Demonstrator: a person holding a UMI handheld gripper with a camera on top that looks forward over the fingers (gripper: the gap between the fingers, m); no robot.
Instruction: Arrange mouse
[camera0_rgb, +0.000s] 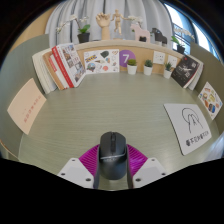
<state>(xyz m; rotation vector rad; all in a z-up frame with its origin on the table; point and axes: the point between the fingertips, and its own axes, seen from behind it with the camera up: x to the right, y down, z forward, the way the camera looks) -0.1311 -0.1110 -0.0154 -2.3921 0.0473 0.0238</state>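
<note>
We saw the black mouse (111, 153) lying between the fingers (88, 163), its sides against their magenta pads (134, 160), so we took the gripper (111, 164) to be clamped on it. The gripper pointed level across the desk (100, 105), low over its near part. Ahead of the mouse the grey desk surface lay open all the way to the back wall. A tan sheet (26, 105) lay off to the left and a white printed card (185, 128) to the right, both well apart from the mouse. Along the far edge stood propped books (62, 66), picture cards (104, 61) and small potted plants (131, 66); none stood near the fingers.
</note>
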